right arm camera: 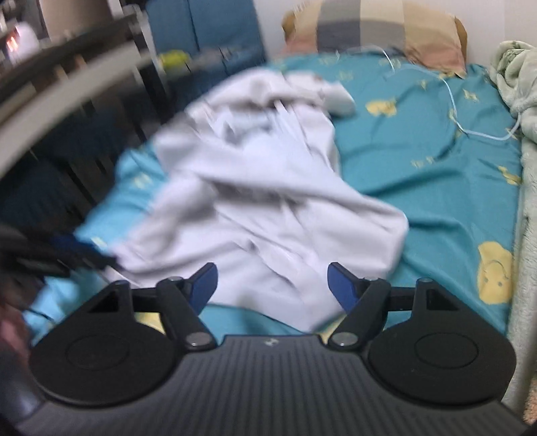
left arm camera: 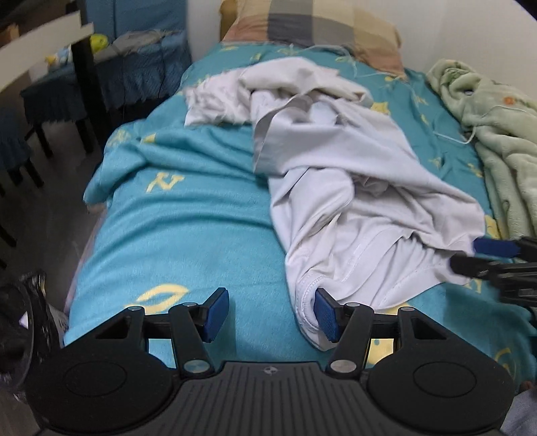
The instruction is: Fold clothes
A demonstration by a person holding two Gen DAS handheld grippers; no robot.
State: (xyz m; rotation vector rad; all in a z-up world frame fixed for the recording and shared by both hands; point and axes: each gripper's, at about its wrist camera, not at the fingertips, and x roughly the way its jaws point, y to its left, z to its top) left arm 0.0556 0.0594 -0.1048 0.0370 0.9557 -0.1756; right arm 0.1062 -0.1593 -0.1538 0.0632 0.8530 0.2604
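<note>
Hovering low, both tools (left arm camera: 272, 313) (right arm camera: 272, 288) gape over white garment (left arm camera: 352, 201).

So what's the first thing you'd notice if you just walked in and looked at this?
The big crumpled pale shirt heaped in the middle of the bright turquoise blanket with yellow shapes. Then the two open claws near its closest edge: the left claw with one blue pad against the hem, the right claw open over the cloth. A checked pillow sits at the far end.
</note>
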